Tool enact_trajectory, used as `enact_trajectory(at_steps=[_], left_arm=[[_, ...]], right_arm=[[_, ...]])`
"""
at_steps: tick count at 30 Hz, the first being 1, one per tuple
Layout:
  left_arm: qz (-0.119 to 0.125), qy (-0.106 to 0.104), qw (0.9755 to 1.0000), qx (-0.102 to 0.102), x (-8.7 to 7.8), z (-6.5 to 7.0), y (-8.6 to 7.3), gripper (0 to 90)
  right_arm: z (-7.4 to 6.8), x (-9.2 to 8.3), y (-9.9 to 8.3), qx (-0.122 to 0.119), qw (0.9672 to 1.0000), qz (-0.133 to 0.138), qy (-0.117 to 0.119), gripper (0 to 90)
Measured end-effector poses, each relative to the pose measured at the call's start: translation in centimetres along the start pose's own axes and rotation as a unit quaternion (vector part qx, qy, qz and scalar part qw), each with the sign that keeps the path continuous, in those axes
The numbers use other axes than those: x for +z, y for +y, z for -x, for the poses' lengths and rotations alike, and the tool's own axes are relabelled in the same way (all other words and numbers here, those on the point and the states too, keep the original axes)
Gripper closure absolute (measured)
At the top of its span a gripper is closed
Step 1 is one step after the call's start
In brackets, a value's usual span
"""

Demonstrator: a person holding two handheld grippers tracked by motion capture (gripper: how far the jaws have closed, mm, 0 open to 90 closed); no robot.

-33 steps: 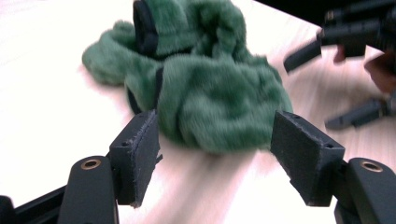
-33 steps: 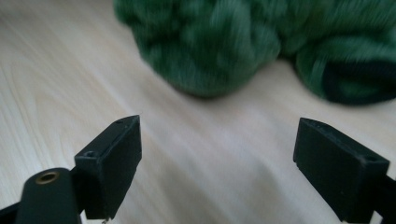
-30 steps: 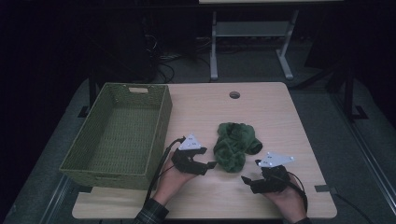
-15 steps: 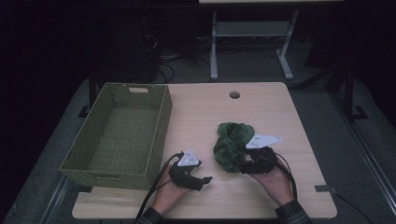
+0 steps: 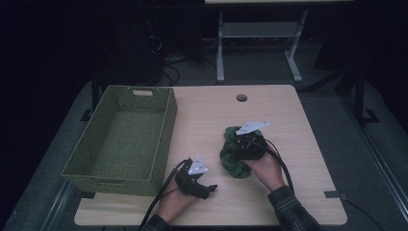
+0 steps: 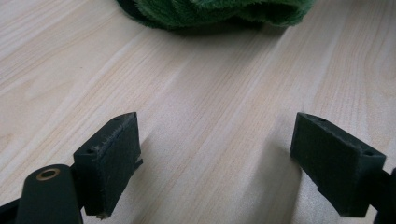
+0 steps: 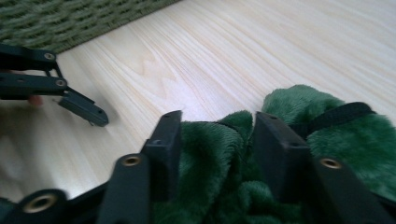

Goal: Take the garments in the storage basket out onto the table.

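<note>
The right gripper (image 7: 212, 140), jaws just closing on the green cloth (image 5: 235, 156), should pinch 1 thick fold (left gripper (image 6: 231, 158) gapes wide) before lifting toward the basket (image 5: 120, 139).

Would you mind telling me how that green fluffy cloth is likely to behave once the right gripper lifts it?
The green fluffy cloth lies crumpled in soft folds, so it will probably droop and hang floppy rather than hold its shape. Its plush pile bulges between the closing jaws of the right gripper, which suggests a grip that is unlikely to slip. It looks light, and unlikely to roll.
</note>
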State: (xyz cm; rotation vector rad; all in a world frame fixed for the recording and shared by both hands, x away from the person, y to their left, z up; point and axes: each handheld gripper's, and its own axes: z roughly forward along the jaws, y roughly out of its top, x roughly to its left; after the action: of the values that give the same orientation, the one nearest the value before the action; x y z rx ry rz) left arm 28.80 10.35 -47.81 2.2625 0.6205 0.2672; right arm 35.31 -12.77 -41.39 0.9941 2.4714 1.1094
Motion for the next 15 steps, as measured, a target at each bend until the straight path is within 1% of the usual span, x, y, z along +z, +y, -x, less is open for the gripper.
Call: enact_trajectory(at_steps=[1, 2, 3, 4, 5, 6, 7, 8, 10, 12, 14, 15], left_arm=[[0.000, 0.000, 1.0000, 0.000, 0.0, 0.0, 0.0, 15.2], [0.000, -0.001, 1.0000, 0.000, 0.0, 0.0, 0.0, 15.2], [-0.001, -0.001, 1.0000, 0.000, 0.0, 0.0, 0.0, 15.2], [-0.001, -0.001, 1.0000, 0.000, 0.0, 0.0, 0.0, 15.2], [-0.001, -0.001, 1.0000, 0.000, 0.0, 0.0, 0.0, 15.2], [-0.002, 0.000, 1.0000, 0.002, 0.0, 0.0, 0.0, 15.2], [-0.002, 0.000, 1.0000, 0.003, 0.0, -0.1, 0.0, 15.2], [-0.003, 0.000, 1.0000, 0.003, 0.0, -0.1, 0.0, 15.2], [-0.003, 0.000, 1.0000, 0.002, 0.0, 0.0, 0.0, 15.2], [-0.002, 0.000, 1.0000, 0.000, 0.0, 0.0, 0.0, 15.2], [0.001, 0.000, 1.0000, -0.001, 0.0, 0.0, 0.0, 15.2], [0.003, 0.000, 1.0000, -0.002, 0.0, 0.0, 0.0, 15.2]], right_arm=[[0.0, 0.0, 0.0, 0.000, 1.0000, 0.000, 0.000, 55.2], [0.1, 0.4, 0.0, 0.003, 1.0000, -0.005, -0.002, 60.0], [0.1, 0.4, 0.0, 0.003, 1.0000, -0.005, -0.002, 60.0], [0.3, 0.7, -0.1, 0.004, 0.9999, -0.015, -0.001, 64.5], [0.3, 0.7, -0.1, 0.004, 0.9999, -0.015, -0.001, 64.5], [0.3, 0.9, -0.2, 0.008, 0.9998, -0.018, -0.001, 68.3], [0.5, 0.9, -0.4, 0.006, 0.9998, -0.016, 0.005, 77.5], [0.5, 0.9, -0.4, 0.006, 0.9998, -0.016, 0.005, 77.5], [0.5, 0.7, -0.4, 0.001, 0.9999, -0.009, 0.010, 83.0], [0.5, 0.0, -0.5, -0.002, 0.9998, 0.003, 0.017, 84.2], [0.5, -0.3, -0.5, -0.005, 0.9997, 0.008, 0.021, 84.2], [0.4, -0.7, -0.4, -0.002, 0.9995, 0.014, 0.027, 84.2]])
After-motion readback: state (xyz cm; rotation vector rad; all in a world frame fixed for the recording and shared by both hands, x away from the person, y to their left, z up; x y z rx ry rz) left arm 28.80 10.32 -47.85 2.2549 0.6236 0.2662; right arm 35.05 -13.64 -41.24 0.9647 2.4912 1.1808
